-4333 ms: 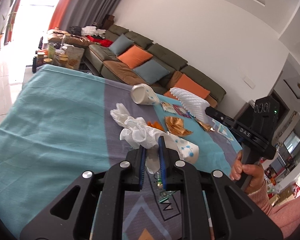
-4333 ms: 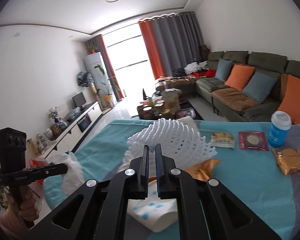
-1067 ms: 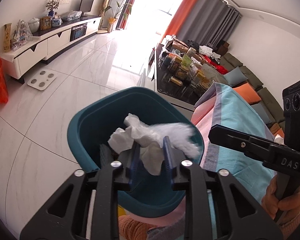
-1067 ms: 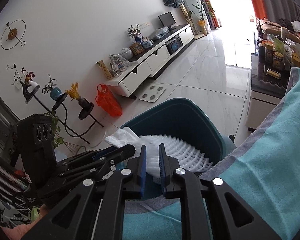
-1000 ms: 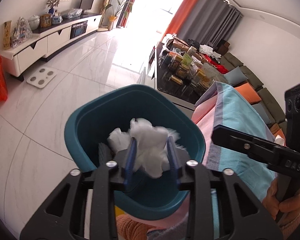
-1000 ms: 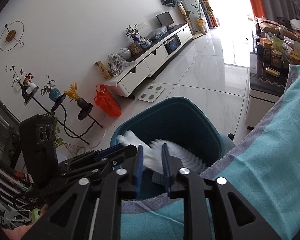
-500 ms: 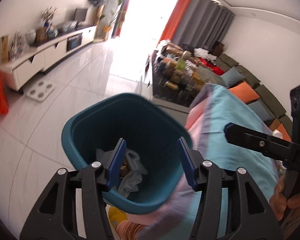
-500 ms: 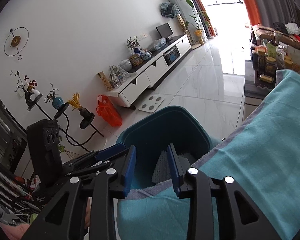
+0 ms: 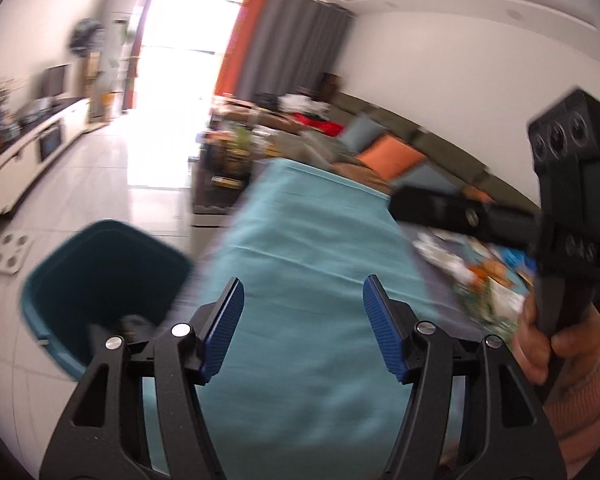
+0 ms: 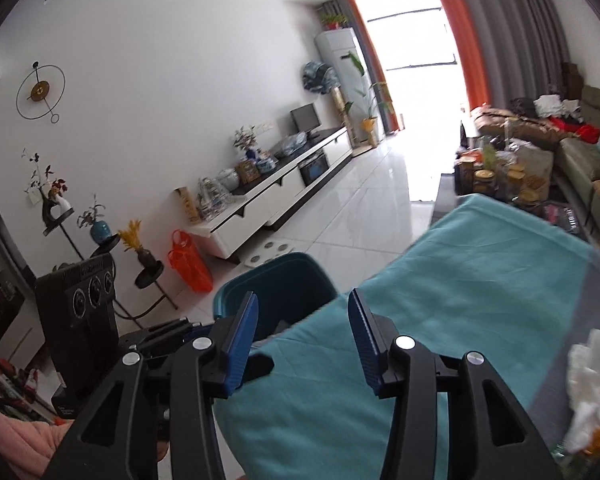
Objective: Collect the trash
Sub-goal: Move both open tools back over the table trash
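Observation:
The teal trash bin (image 9: 100, 280) stands on the floor by the table's edge, also low in the right wrist view as the bin (image 10: 276, 284), with dropped trash dimly seen inside. My left gripper (image 9: 303, 296) hangs over the teal tablecloth (image 9: 308, 264), jaws opening, nothing between them. My right gripper (image 10: 303, 316) is above the cloth's edge near the bin, jaws opening and empty. Blurred wrappers (image 9: 480, 276) lie on the table at the right. White crumpled tissue (image 10: 588, 384) lies at the right edge of the right wrist view.
A person's hand (image 9: 556, 344) holds the right gripper's handle. A white TV cabinet (image 10: 284, 196) runs along the left wall, with an orange bag (image 10: 190, 260) beside it. A coffee table with jars (image 10: 500, 180) and a sofa (image 9: 380, 148) stand beyond the table. A scale (image 9: 8, 254) lies on the floor.
Both grippers let go of the tissue and the foam net into the bin, opened wider, then swung up and right from the bin toward the table.

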`<state>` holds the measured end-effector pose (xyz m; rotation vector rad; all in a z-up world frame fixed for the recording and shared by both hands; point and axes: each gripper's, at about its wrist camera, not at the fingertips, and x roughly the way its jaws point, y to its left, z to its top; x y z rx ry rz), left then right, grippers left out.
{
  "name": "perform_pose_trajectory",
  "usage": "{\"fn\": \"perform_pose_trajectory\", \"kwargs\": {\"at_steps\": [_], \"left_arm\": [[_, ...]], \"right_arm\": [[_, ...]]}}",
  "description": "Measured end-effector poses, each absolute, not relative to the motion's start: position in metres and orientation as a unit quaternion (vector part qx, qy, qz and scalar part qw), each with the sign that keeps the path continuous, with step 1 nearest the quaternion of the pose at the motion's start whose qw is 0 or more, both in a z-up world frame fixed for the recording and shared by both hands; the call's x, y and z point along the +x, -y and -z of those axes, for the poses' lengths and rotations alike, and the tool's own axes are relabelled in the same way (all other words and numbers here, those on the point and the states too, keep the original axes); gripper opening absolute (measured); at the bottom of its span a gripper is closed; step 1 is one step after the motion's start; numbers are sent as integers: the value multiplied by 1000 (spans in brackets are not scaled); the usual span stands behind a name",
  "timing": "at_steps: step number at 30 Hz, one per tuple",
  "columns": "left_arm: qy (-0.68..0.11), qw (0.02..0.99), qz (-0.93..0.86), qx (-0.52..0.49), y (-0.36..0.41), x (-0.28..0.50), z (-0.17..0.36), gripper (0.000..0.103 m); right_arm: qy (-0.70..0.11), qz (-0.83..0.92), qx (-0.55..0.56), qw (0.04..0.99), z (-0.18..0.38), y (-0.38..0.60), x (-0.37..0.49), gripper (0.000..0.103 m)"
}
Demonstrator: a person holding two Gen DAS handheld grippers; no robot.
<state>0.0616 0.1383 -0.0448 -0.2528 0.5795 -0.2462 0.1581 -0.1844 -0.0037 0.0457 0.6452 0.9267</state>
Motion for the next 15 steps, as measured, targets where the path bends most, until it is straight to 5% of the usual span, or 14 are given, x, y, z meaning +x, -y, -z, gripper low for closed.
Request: {"fn": "perform_pose_trajectory", "kwargs": {"at_steps": [15], "left_arm": [[-323, 888, 321, -62, 25, 63, 60, 63]], "right_arm": [[-302, -255, 74, 916, 20, 357, 137, 51]]}}
